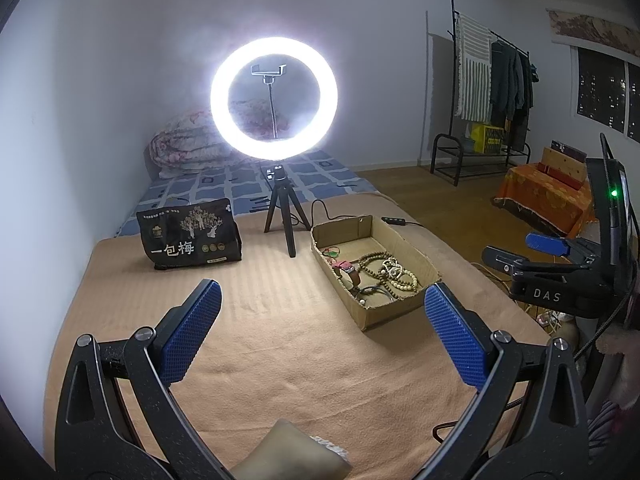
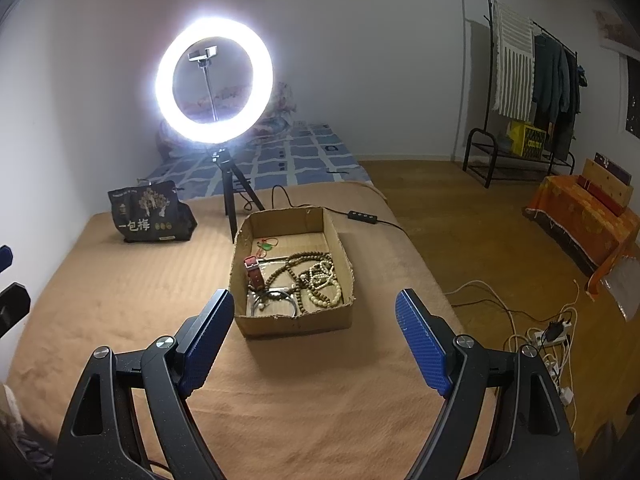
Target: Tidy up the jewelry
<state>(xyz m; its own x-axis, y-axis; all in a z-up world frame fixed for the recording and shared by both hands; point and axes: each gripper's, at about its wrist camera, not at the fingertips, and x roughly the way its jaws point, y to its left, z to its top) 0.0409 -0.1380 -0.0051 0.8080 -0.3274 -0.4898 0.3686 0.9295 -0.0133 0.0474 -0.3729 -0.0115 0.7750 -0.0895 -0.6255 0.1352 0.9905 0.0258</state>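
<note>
A shallow cardboard box (image 2: 256,324) sits on a tan blanket; it also shows in the left wrist view (image 1: 400,314). Inside lie brown bead strands (image 2: 298,266), white bead bracelets (image 2: 324,280), a red leather strap (image 2: 253,274), a dark bangle (image 2: 276,298) and a small green and red piece (image 2: 265,246). My right gripper (image 2: 316,312) is open and empty, just in front of the box. My left gripper (image 1: 322,308) is open and empty, to the left of the box. The right gripper also shows at the right edge of the left wrist view (image 1: 536,252).
A lit ring light on a small tripod (image 2: 214,80) stands behind the box, its cable and switch (image 2: 362,216) trailing right. A black snack bag (image 2: 150,212) stands at the back left. Power strips and cables (image 2: 548,336) lie on the floor to the right.
</note>
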